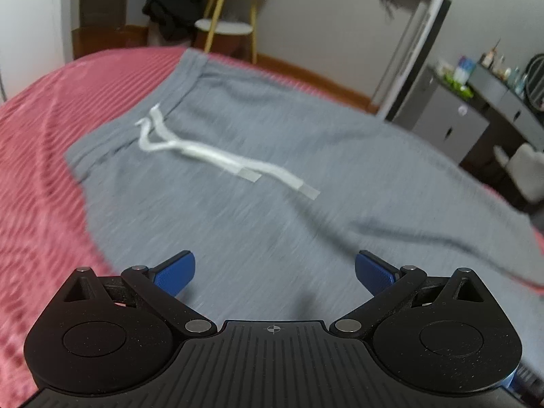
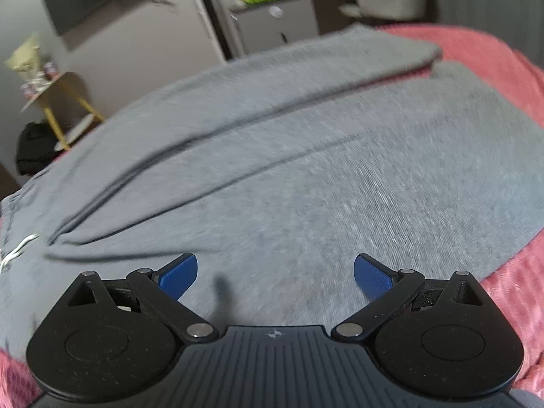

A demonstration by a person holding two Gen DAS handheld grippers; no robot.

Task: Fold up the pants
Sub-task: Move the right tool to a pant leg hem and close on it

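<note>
Bedroom: bed with red ribbed cover (image 1: 40, 142). Far side: plain pale wall (image 1: 323, 27), wood floor strip (image 1: 306, 74), yellow-legged side table (image 1: 226, 27) with dark bundle (image 1: 173, 6) left of it. Far right: grey cabinet (image 1: 442, 125), cluttered dark desk (image 1: 503, 91). Wall-mounted TV (image 2: 102, 0). Frames motion-blurred.

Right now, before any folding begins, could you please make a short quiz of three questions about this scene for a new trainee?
1. True or false: the left gripper has its jaws shut on the white drawstring.
2. Which surface do the grey pants lie on? A) a wooden floor B) a red ribbed blanket C) a glass table
3. Fill in: the jaws of the right gripper stand ____ above a pant leg.

Key
1. False: the jaws are open and hold nothing; the drawstring lies loose near the waistband.
2. B
3. open
</note>
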